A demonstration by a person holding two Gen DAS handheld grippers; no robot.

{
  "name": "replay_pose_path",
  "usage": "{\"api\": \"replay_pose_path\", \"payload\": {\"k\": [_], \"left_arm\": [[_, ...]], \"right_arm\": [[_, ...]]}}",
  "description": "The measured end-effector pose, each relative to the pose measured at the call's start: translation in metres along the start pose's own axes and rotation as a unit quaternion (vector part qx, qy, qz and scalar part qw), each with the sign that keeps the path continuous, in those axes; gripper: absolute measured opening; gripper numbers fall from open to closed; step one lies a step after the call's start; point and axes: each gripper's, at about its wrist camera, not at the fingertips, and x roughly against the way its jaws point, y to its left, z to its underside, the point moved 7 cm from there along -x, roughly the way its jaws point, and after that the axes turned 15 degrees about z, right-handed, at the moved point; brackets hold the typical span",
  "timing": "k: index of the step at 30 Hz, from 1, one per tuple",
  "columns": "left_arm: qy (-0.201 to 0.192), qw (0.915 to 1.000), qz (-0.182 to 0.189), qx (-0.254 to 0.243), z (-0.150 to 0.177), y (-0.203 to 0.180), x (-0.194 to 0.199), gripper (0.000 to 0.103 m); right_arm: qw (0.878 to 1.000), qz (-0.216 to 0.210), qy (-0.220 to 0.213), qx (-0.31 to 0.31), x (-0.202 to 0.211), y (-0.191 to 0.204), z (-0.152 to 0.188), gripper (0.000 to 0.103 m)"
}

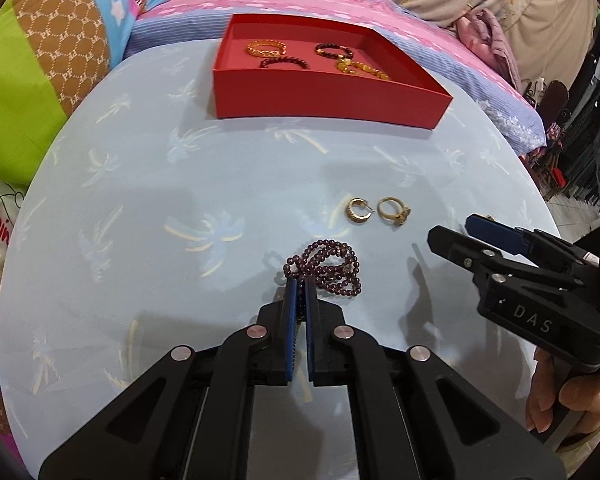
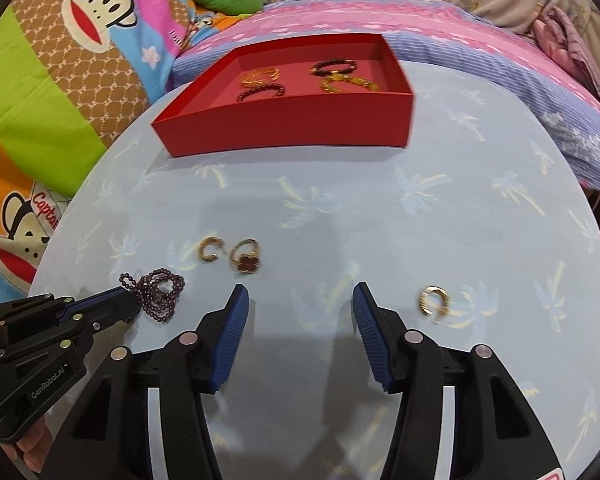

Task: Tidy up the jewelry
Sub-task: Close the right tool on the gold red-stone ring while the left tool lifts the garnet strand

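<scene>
My left gripper (image 1: 300, 286) is shut on the near end of a purple bead necklace (image 1: 328, 266) that lies on the light blue table; the same necklace shows in the right wrist view (image 2: 158, 294). Beyond it lie a gold hoop earring (image 1: 356, 210) and a gold ring with a red stone (image 1: 394, 210), also seen in the right wrist view as the hoop (image 2: 209, 250) and the ring (image 2: 246, 260). My right gripper (image 2: 298, 300) is open and empty above the table. A second gold hoop earring (image 2: 434, 300) lies just right of it.
A red open box (image 1: 328, 94) stands at the far side of the table and holds gold and dark bead bracelets (image 1: 284, 62); it also shows in the right wrist view (image 2: 288, 126). Colourful bedding and pillows (image 2: 60, 80) surround the round table's edge.
</scene>
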Motion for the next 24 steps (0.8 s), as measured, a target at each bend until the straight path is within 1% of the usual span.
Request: {"api": "replay_pose_path", "payload": {"k": [3,5,8,13,19,24], "left_arm": [[0.0,1.0,-0.001,0.004,0.0,0.003,0.0,0.004],[0.0,1.0,0.0,0.005,-0.001,0.005,-0.001,0.004],[0.001,1.0,0.002,0.007,-0.002,0.006,-0.001,0.004],[0.0,0.9999,0.007,0.011,-0.003,0.008,-0.001,0.004],[-0.001,0.9999,0.01,0.014,-0.004,0.008,-0.002,0.004],[-0.001,0.9998,0.013,0.015,-0.005,0.007,-0.002,0.004]], "right_arm": [[1.0,-0.007,0.003,0.009,-0.006,0.011,-0.003,0.045],[1.0,-0.01,0.002,0.016,-0.008,0.018,-0.006,0.044],[1.0,-0.012,0.0,0.023,-0.01,0.024,-0.009,0.04],[1.0,-0.01,-0.005,0.03,-0.014,0.029,-0.014,0.036],[0.999,-0.001,-0.01,0.04,-0.015,0.03,-0.015,0.017],[0.999,-0.004,-0.01,0.035,-0.013,0.027,-0.013,0.014]]}}
